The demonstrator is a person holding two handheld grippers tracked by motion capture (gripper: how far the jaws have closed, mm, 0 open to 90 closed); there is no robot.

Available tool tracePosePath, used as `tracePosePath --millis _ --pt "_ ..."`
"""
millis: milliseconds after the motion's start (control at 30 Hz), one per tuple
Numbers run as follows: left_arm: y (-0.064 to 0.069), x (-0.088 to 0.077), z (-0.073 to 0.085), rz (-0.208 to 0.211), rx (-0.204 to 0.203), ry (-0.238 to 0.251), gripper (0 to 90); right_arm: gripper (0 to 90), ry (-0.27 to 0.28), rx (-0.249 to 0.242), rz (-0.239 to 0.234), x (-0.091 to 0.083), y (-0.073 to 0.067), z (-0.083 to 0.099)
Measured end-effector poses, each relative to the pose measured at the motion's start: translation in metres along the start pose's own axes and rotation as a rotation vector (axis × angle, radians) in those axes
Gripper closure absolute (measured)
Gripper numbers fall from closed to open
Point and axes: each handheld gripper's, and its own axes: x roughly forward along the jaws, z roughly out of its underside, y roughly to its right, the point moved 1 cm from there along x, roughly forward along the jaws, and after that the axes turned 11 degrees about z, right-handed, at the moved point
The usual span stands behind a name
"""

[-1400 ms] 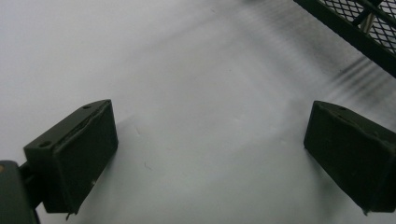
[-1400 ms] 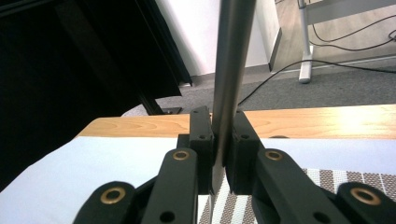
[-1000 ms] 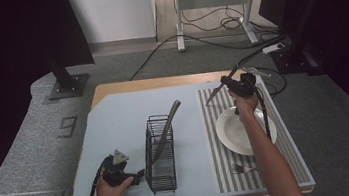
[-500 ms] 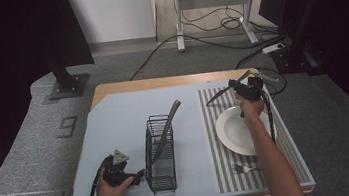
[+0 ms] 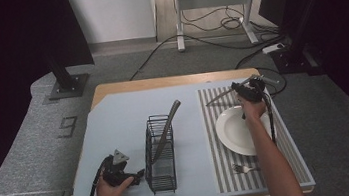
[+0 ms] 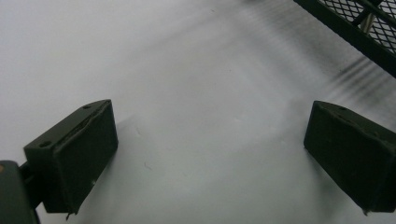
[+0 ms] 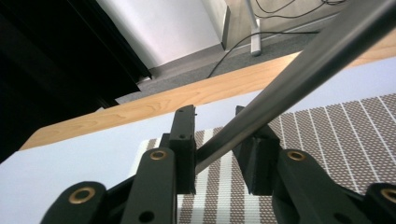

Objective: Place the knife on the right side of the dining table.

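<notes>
My right gripper [image 5: 242, 89] hovers over the far end of the striped placemat [image 5: 222, 172], just beyond the white plate [image 5: 239, 130]. A long metal utensil [image 5: 220, 96] sticks out of it to the left, its tip low over the mat. In the right gripper view the utensil's handle [image 7: 299, 79] crosses between the jaws with a gap beside it. The jaws of this gripper [image 7: 213, 114] have just been opening. My left gripper [image 5: 140, 173] rests on the table beside the black wire basket [image 5: 161, 155], open [image 6: 210, 140] and empty.
A second long utensil [image 5: 168, 124] leans out of the basket toward the far right. A fork [image 5: 244, 168] lies on the mat near the plate's front. The basket's mesh corner [image 6: 355, 28] is close to the left gripper. A desk frame and cables stand behind the table.
The right hand has sunk toward the mat and shifted slightly right, carrying the utensil lower. The left hand has stayed put.
</notes>
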Motion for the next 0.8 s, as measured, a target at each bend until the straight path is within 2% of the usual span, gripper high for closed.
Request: tracePosePath --millis 800 --pt "0.000 0.000 0.000 0.000 0.000 0.000 2.4 61.5 -0.077 0.049 0.060 0.010 0.014 0.007"
